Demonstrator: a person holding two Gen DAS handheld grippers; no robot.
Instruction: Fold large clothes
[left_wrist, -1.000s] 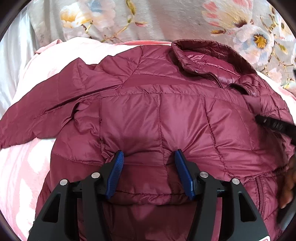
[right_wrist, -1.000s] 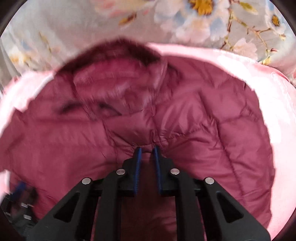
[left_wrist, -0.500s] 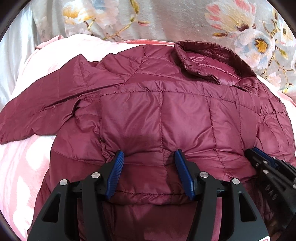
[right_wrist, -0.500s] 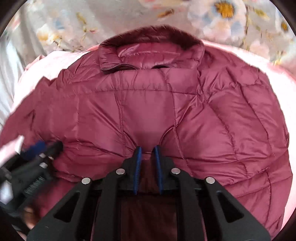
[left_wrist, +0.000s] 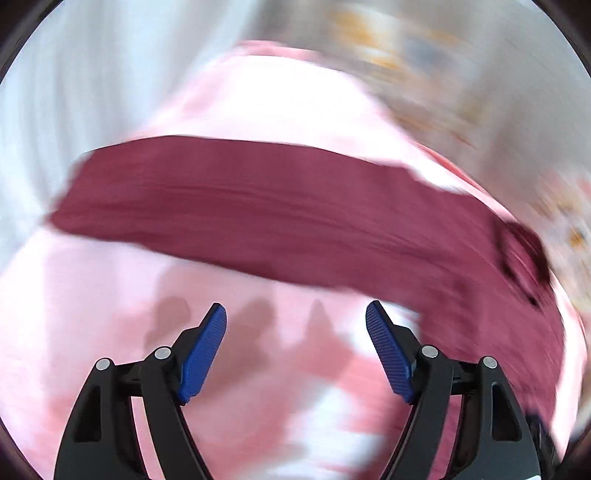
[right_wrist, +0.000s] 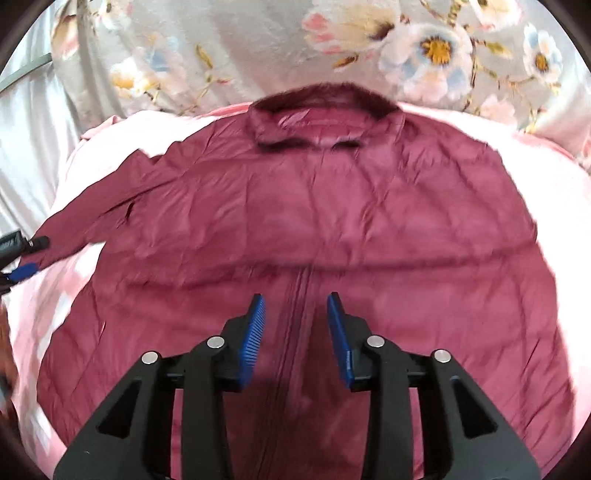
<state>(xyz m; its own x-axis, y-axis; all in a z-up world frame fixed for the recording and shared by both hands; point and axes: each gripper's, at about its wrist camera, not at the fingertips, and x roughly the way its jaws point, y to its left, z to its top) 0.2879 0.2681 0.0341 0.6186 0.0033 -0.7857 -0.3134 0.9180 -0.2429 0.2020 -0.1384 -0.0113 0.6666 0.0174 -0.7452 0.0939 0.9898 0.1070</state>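
Both grippers have let go of the maroon jacket (right_wrist: 314, 221) since the earlier frames: the left gripper (left_wrist: 295, 317) has swung off the jacket body and is now hanging over the pink blanket (left_wrist: 110, 295) beside the outstretched sleeve (left_wrist: 258, 206), its jaws opening with nothing between them. Over the jacket's zipper (right_wrist: 295, 295), the right gripper (right_wrist: 295, 306) is hovering with its jaws opening, no longer pinching the fabric. Spread flat on the pink blanket, the jacket is lying with its collar (right_wrist: 317, 114) toward the floral bedding (right_wrist: 258, 44), in a heavily blurred left view.
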